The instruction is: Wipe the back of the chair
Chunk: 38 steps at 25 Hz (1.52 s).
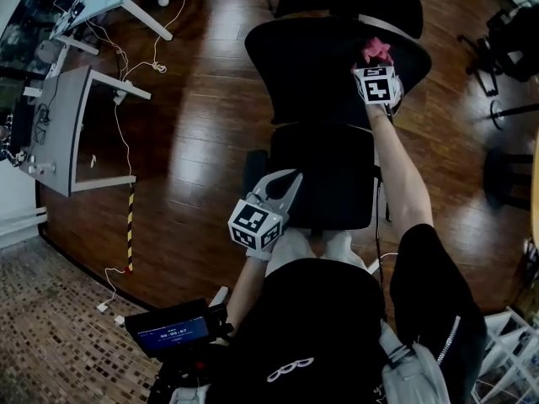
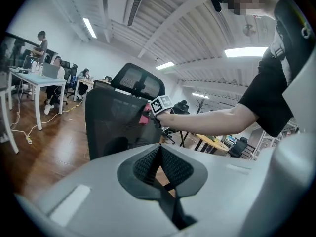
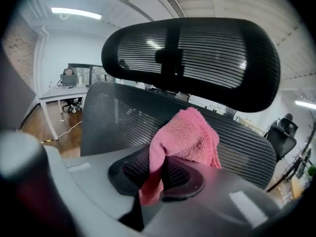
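the right gripper (image 1: 376, 67), the nearer one, has its jaws clenched on a pink cloth (image 3: 186, 136) right at the mesh chair back (image 3: 111, 115), which runs nine to three o'clock dead ahead, while the left gripper (image 1: 280, 190), jaws pressed together on nothing, hangs back at seven o'clock.

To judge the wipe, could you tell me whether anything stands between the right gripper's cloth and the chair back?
Nothing visible does. The right gripper holds the pink cloth right at the mesh chair back, just below the headrest; contact itself is unclear.
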Available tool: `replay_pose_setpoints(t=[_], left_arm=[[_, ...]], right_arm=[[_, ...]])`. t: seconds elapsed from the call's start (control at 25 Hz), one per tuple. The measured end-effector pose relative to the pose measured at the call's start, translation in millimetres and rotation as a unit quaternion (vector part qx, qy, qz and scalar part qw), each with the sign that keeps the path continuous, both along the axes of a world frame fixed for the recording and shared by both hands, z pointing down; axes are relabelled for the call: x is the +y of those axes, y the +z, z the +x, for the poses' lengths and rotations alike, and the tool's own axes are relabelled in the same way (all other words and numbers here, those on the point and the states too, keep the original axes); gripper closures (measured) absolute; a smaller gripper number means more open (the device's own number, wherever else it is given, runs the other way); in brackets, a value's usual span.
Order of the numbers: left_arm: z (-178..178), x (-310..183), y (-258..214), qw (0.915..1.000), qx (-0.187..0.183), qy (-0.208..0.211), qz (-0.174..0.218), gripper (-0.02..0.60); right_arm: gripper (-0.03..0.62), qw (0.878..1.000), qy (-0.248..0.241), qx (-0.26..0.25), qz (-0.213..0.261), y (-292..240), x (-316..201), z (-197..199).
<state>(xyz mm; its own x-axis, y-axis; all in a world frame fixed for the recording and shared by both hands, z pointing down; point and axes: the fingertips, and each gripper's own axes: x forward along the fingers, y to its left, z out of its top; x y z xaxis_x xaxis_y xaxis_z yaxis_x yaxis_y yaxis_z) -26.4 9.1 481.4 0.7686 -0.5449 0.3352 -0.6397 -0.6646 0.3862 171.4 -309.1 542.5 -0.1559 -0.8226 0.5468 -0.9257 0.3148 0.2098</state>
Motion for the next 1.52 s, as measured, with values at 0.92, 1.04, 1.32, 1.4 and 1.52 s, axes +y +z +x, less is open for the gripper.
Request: replay_pose_setpoints(t=[0.92,1.04,1.32,1.4,1.52], left_arm=[[-105.1,-18.3,-5.5,0.9959,0.036,-0.082,0.008,0.592],[-121.1,-20.1,-3.3,0.9952,0.037,-0.090,0.007,0.591],[-139.6,-21.9,-2.1,0.9942,0.035,-0.101,0.002,0.592],[-142.1,-19.4,-2.1,0.9947,0.029,-0.099,0.001,0.591],[-144.2,-16.3,-1.4,0.9953,0.021,-0.095,0.000,0.592]], right_arm=[[0.553,0.972,-0.233,0.010,-0.023,5.1,-7.8,-279.7],[0.553,0.966,-0.256,0.008,-0.028,8.8,-6.1,-306.5],[0.553,0.941,-0.334,-0.018,-0.055,24.2,17.0,-366.3],[0.553,0.929,-0.364,-0.031,-0.064,27.0,31.0,-382.7],[0.553,0.927,-0.365,-0.032,-0.074,38.0,33.2,-381.8]])
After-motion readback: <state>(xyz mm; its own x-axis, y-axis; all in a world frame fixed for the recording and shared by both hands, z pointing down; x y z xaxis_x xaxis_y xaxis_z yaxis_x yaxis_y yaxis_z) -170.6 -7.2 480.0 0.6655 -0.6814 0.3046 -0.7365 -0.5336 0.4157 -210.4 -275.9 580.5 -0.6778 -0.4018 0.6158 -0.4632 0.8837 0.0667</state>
